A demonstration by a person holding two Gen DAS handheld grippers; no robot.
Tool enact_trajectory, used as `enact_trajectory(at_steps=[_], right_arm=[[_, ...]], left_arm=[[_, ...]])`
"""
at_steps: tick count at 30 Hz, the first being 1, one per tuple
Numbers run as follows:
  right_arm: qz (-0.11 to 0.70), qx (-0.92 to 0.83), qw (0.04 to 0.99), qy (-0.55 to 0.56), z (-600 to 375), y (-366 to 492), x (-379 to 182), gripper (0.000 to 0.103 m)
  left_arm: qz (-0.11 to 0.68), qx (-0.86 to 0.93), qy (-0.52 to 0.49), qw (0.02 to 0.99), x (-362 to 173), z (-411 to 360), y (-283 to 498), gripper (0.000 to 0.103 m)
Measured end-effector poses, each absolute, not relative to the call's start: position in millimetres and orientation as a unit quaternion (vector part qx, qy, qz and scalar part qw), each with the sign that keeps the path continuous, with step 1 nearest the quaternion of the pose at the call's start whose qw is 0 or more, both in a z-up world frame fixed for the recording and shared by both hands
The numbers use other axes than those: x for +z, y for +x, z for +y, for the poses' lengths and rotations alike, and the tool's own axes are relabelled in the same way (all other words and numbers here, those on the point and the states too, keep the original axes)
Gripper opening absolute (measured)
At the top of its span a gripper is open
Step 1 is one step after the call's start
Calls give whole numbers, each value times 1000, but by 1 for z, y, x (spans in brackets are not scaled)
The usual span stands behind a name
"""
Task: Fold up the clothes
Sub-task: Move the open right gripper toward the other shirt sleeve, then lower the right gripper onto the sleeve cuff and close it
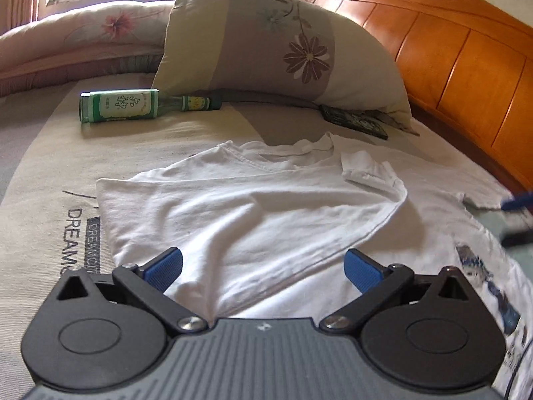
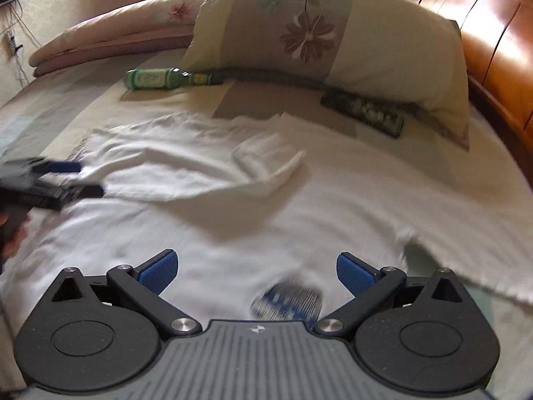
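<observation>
Far left there's a folded pinkish quilt point(image 1: 83, 33) piled at the edge of the bed point(image 1: 40, 153), under the window. A bit right of that, a green glass bottle point(image 1: 133, 105) lies on its side on the bed sheet, neck pointing toward the big floral pillow point(image 1: 283, 40). The pillow leans against the orange wooden headboard point(image 1: 449, 50), and a dark remote control point(image 1: 354, 120) sits half tucked under its lower edge.

The white t-shirt point(image 1: 250, 206) is spread out on the bed in front of all that, near both cameras. Its left side is already folded over toward the middle, sleeve lying on top, and there's a blue printed graphic on the part closest to the right side.

Left gripper point(image 1: 263, 266) is just above the folded part of the shirt, fingers spread wide, nothing between them. Right gripper point(image 2: 257, 270) hangs over the shirt's printed area, fingers also wide apart and empty. The right view is motion blurred, and it catches the left gripper at its left edge with a bit of the person's hand point(image 2: 13, 233) behind it.
</observation>
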State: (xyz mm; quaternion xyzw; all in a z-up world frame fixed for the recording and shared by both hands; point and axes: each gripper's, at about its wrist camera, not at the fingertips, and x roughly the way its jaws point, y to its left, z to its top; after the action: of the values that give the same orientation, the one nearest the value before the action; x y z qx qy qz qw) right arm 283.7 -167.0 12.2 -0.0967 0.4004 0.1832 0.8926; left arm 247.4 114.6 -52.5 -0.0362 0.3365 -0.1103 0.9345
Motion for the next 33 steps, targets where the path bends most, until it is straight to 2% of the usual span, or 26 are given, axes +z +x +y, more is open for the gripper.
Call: enact_trajectory(at_steps=[5,9,17,23,27,30,32,33], right_arm=[[414,129,892,-131,-133,383,-5,103],[437,61,883,-161,-121,430,-38,103],[454,34,879,-143,-155,424,-56,103],[434,0,877,-203,-166,391,-43,103],[409,61,902,-128,-169,392,-25,103],[433,87,896,-41,-175,411,-23,103],[459,103,881,57,-189,418,-27,99],[467,119,870,106,-197,418,-31,93]], left_arm=[[312,-118,-35,942,-42,123,236,102],[306,-115,-59,943,-39,135,234,102],[317,-113,-51,940,-46,129,236,102],[313,-117,-43,941,-44,123,234,102],[310,-113,-39,943,-43,122,234,102],[309,-107,-37,944,-42,124,234,102],[307,-104,-37,945,-41,125,234,102],[305,-104,-38,946,-41,126,234,102]])
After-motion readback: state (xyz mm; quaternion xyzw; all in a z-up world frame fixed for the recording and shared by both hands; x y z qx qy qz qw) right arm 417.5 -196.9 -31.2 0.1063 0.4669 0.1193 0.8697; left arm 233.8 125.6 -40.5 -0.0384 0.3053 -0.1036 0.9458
